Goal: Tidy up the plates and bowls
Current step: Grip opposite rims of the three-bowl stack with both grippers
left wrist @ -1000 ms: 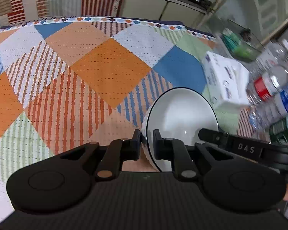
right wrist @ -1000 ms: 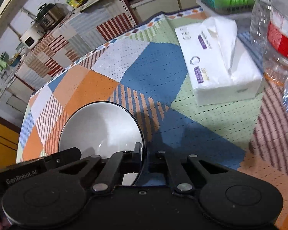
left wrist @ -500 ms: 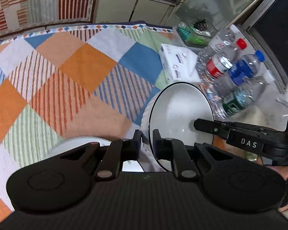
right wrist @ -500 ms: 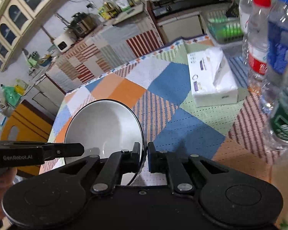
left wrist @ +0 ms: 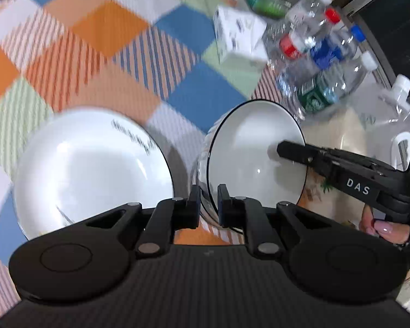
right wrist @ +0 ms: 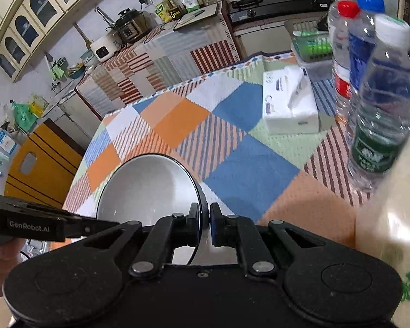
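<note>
Evidently one bowl is gripped by both tools at once, held tilted in the air above the table. The left gripper is clamped on the near rim, one pad inside and one outside; the right gripper is pinched on the opposite rim in the same manner. Both sets of fingers are drawn narrow, with only the bowl wall between them.

- Bowl: white, glazed, dark line round the lip. Judged to be ceramic — stiff, moderately heavy, slick and breakable. A rim grip is the only hold such thin jaws allow; slipping is likely if the tilt steepens.
- Plate: white, wide, with some script near its edge, lying flat on the cloth to the left of the bowl. It is judged the probable spot for stacking.

Surface: the tablecloth is a textured patchwork of orange, blue, green and striped squares — soft enough to cushion a set-down.

Nearby clutter: a tissue pack, several water bottles standing close together at the right edge, and a green basket beyond them. The bottles are near the carrying path and could be knocked.

Room: a kitchen, with counter, rice cooker, oil bottles and arched cupboards noted behind.
</note>
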Motion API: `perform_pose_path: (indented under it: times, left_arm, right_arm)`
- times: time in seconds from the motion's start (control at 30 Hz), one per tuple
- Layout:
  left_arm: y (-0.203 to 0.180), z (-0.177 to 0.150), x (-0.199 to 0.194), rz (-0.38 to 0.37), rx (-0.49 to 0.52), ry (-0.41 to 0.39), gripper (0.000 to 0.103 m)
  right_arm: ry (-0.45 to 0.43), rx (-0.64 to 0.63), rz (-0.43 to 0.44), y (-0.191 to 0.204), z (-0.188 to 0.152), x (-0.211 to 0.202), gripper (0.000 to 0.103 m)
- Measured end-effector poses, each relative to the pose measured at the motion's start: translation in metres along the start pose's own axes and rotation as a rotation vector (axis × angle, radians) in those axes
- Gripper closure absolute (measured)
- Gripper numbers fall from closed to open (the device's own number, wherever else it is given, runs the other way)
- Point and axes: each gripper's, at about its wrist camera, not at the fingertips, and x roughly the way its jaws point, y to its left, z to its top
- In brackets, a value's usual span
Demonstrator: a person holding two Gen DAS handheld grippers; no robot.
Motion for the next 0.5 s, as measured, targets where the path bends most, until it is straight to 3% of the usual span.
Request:
perform_pose_path:
  times: [0.27,0.5]
  left_arm:
    - [-0.011,-0.005,0.026,0.012,-0.023,0.079,0.092]
    - [-0.016,-0.005,0.037,0.048,-0.026,0.122,0.092]
  right_arm:
    - [-0.021,-0.05,-0.107,-0.002,-0.024,-0.001,0.091]
    - [-0.016,-0.117,-0.15,0.0,-0.03,0.004,0.092]
